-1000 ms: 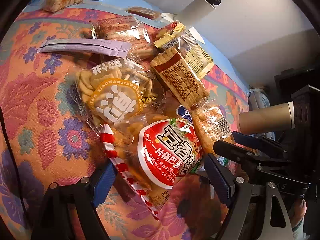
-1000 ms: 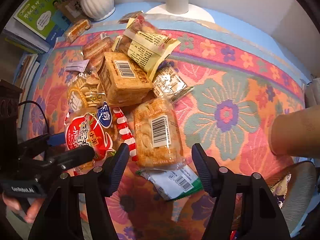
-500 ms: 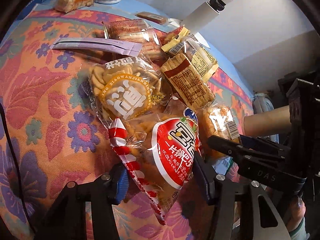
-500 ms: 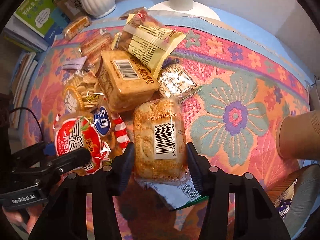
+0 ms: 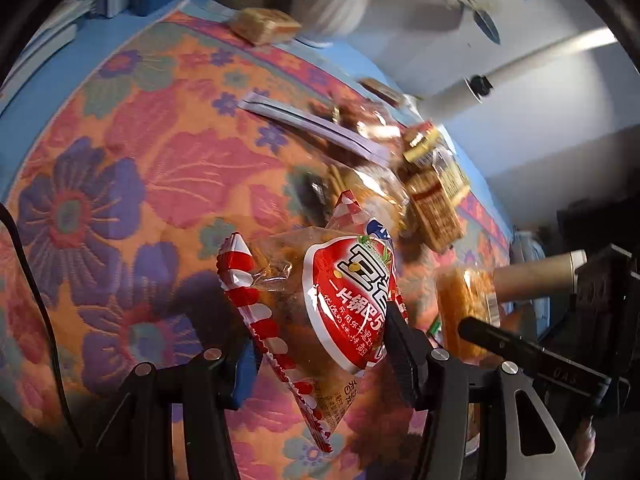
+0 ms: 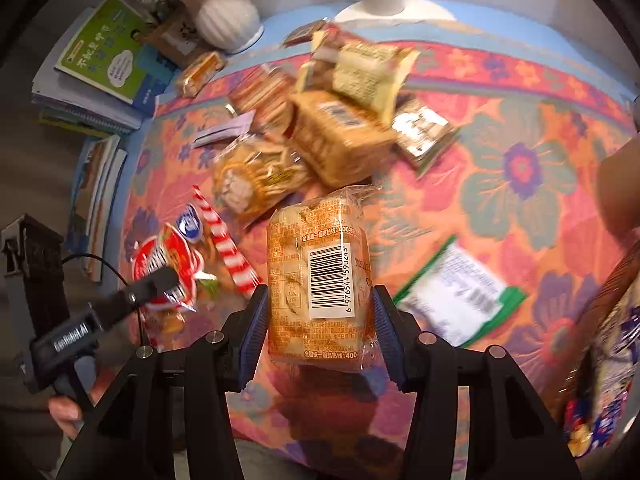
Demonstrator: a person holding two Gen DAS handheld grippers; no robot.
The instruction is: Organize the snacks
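My left gripper [image 5: 320, 354] is shut on a red-and-white snack bag [image 5: 344, 300] and holds it lifted above the floral tablecloth [image 5: 120, 184]. My right gripper [image 6: 318, 330] is shut on an orange pastry pack with a barcode label [image 6: 320, 276], also lifted off the cloth. The pile of remaining snacks [image 6: 320, 140] lies further back. In the right wrist view the left gripper [image 6: 152, 280] holds the red bag [image 6: 168, 264] at the left. In the left wrist view the right gripper [image 5: 500, 340] holds the orange pack [image 5: 464, 304] at the right.
A green-edged white packet [image 6: 460, 296] lies on the cloth to the right. A white vase [image 6: 224, 16], a stack of books [image 6: 100, 64] and a small cake bar [image 6: 202, 72] stand at the back left. A lamp base [image 6: 392, 12] stands behind. A cardboard tube [image 5: 532, 280] is at right.
Both grippers closed on their packs and lifted them away from the pile. The green-edged packet that lay under the orange pack is now uncovered.
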